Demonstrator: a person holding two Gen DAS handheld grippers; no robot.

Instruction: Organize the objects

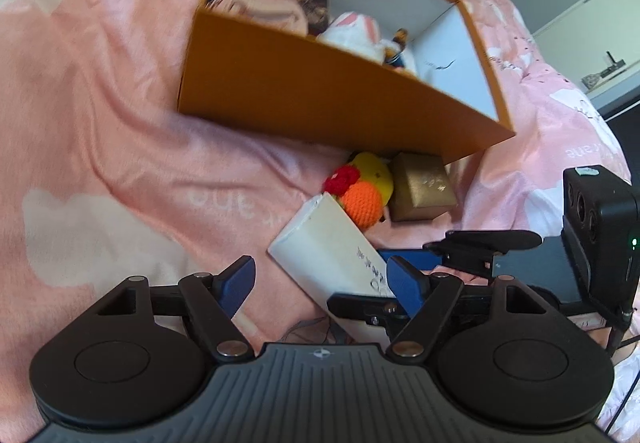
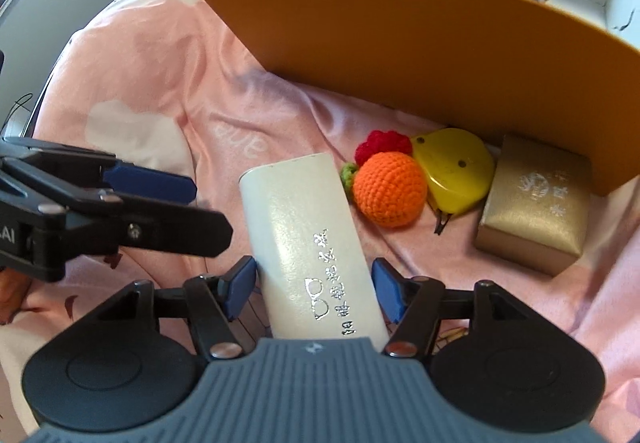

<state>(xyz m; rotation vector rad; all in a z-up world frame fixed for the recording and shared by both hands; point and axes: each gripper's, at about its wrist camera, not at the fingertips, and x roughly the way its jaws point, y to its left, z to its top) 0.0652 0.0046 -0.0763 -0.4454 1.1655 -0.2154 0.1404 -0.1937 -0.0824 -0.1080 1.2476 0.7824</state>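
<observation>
- Two grippers worked over a pink blanket (image 2: 152, 91) printed with pale clouds.
- The right gripper (image 2: 314, 289) straddled a white case (image 2: 308, 247) with silver lettering; its blue fingers (image 2: 386, 291) stood on either side of the case, the left one close against its edge and the right one a little clear, so the jaws were parted and not squeezing it.
- The left gripper (image 1: 322, 283) had its jaws spread wide and held nothing; the near end of the white case (image 1: 328, 247) showed between its fingertips, lying on the blanket.
- Just beyond the case lay a crocheted orange ball (image 2: 388, 191) with a red knitted tuft (image 2: 382, 145), touching a yellow tape measure (image 2: 456, 171).
- A gold box (image 2: 536, 209) sat beside the tape measure, close under the wall of an orange cardboard box (image 2: 420, 43).
- Inside the orange box lay a white plush toy (image 1: 354, 29) with pink ears, a small figurine (image 1: 396, 47) and some other blurred items.
</observation>
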